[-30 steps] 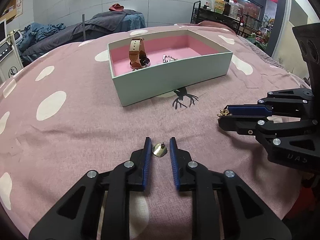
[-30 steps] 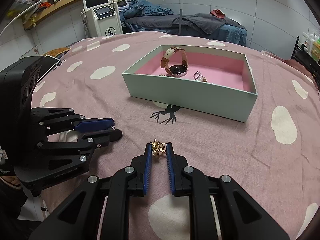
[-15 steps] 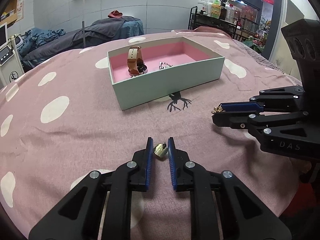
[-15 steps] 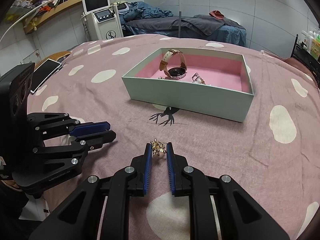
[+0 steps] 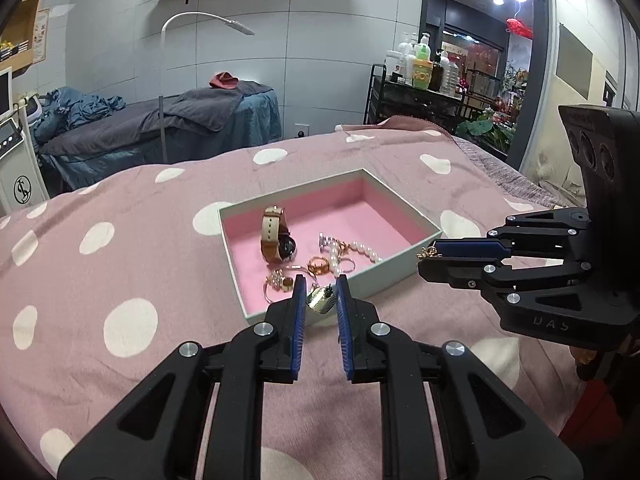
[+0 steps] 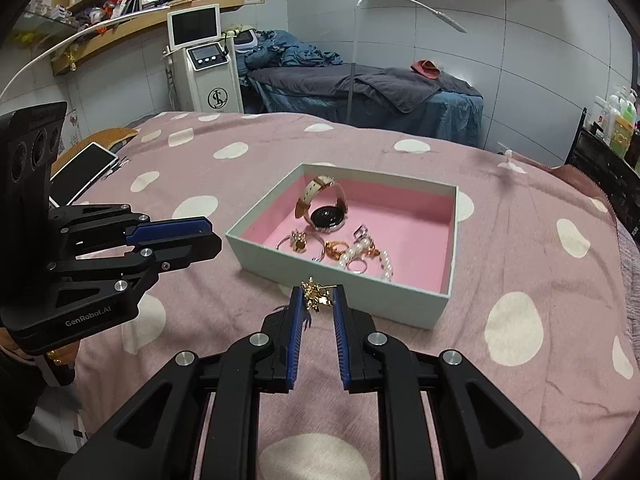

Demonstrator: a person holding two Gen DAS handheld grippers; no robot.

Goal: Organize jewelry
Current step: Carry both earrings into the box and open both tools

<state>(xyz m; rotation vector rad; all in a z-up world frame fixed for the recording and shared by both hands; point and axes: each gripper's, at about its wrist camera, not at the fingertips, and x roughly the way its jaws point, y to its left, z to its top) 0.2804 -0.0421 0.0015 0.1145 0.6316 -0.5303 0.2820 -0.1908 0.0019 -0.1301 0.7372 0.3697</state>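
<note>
A small shiny gold charm (image 5: 320, 300) is pinched by the left gripper (image 5: 320, 300), just before the pale green box with pink inside (image 5: 400, 268); a spiky gold earring (image 6: 315, 295) is pinched by the right gripper (image 6: 316, 298).

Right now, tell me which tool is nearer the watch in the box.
Left. The left tool, holding a small gold piece, hangs at the box's near wall by the watch. The right tool, gripping a gold charm, hangs farther along that wall.

The left gripper (image 5: 321, 287) points forward and tilts downward, its jaws nearly closed. The right gripper (image 6: 317, 294) is angled down beside it, jaws equally narrow.
</note>
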